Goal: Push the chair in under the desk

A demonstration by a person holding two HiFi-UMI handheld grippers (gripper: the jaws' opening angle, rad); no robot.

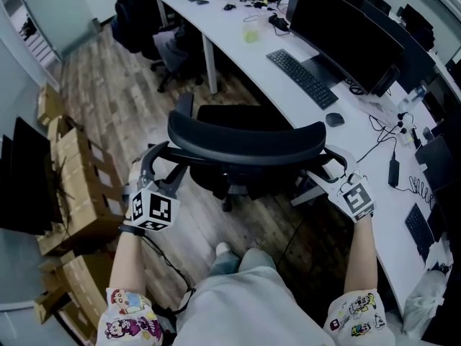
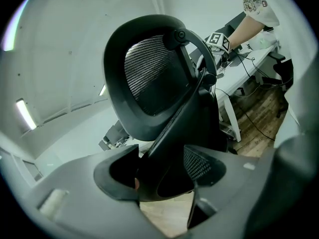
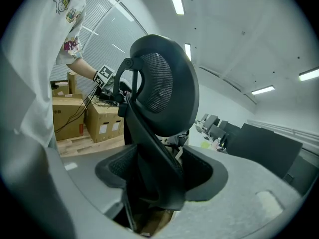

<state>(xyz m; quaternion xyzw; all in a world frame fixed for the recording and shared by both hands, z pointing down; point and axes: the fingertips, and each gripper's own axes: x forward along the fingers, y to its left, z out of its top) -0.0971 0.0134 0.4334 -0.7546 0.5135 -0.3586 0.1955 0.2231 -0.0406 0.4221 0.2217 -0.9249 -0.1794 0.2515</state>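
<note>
A black office chair (image 1: 245, 139) with a curved mesh back stands just short of the long white desk (image 1: 232, 49), its seat facing the desk. My left gripper (image 1: 164, 166) is at the left end of the backrest and my right gripper (image 1: 333, 166) at the right end. In the left gripper view, a black strut of the chair (image 2: 172, 133) fills the gap between the left gripper's (image 2: 162, 176) jaws. The right gripper view shows the same on its side, a strut of the chair (image 3: 149, 133) wedged inside the right gripper (image 3: 159, 176). Both grippers are shut on the chair's frame.
Stacked cardboard boxes (image 1: 72, 186) line the left side. On the desk are a keyboard (image 1: 302, 78), a mouse (image 1: 334, 119), dark monitors (image 1: 346, 27) and cables. Another dark chair (image 1: 169, 52) stands further along the desk. My shoe (image 1: 225, 249) is on the wooden floor behind the chair.
</note>
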